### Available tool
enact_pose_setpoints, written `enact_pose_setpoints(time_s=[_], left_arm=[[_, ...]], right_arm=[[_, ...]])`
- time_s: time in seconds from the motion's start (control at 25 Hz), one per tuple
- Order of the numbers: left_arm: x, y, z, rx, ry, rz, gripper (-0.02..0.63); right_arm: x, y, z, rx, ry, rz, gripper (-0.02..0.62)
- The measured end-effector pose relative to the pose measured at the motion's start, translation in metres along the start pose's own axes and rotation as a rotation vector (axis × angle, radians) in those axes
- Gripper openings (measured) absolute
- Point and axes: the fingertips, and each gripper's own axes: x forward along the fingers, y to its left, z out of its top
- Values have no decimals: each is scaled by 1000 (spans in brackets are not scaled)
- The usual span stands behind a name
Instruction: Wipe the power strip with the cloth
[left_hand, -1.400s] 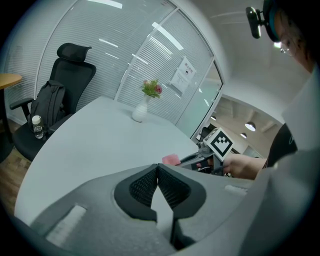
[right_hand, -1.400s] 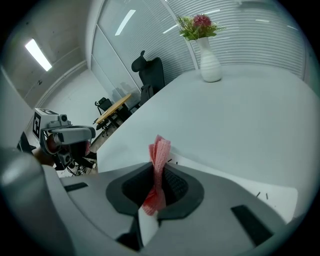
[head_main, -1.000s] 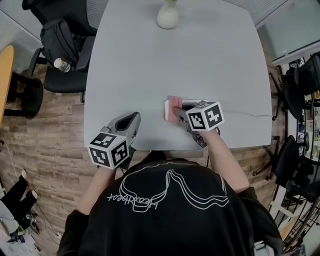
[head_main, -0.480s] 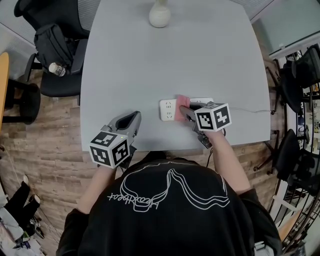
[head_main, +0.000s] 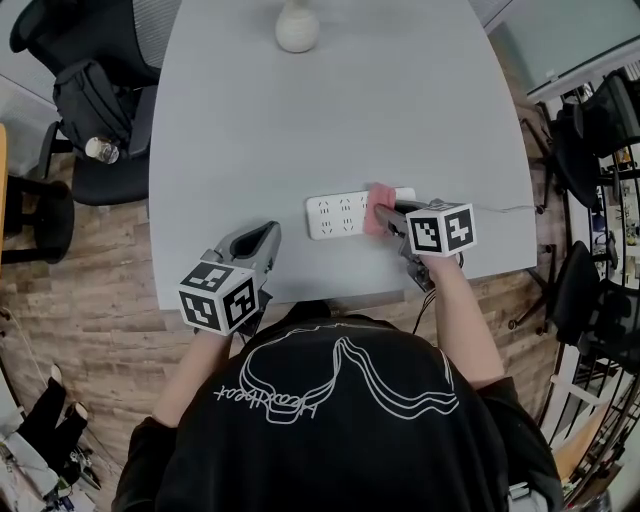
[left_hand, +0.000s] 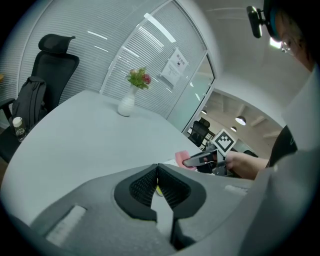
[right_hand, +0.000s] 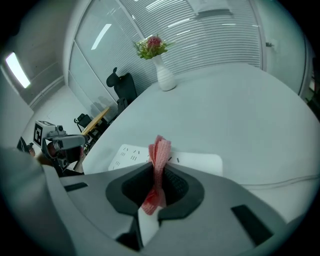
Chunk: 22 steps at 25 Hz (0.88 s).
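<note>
Power strip (head_main: 340, 215), white, is seen flat on the grey table (head_main: 300, 120), near its front edge. A pink cloth (head_main: 379, 195) is clamped between the closed jaws of the right gripper (head_main: 388, 214) and overlaps the strip's 3 o'clock end. The left gripper (head_main: 258, 243), jaws together on nothing, is held at 8 o'clock of the strip. For a good wipe, light, even pressure along the whole top is advised, clear of the cable (head_main: 500, 208).

You had bare tabletop (head_main: 330, 120) from the power strip (head_main: 338, 214) out to the vase (head_main: 297, 28) at the far edge. The strip's cord (head_main: 500, 209) crossed the right side, and a chair (head_main: 118, 165) carrying a bag (head_main: 90, 98) stood against the left edge.
</note>
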Motion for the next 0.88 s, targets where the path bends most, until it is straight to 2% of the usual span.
enact_pose_setpoints(time_s=[0.52,0.88], left_arm=[[14,-12,4,24,17,-36,14],[18,-14,7,18,16,-23,14]], right_arm=[[-33,-49,-9,84,-49,-103,52],[-54,-83,-14,132,-71,-152,54]])
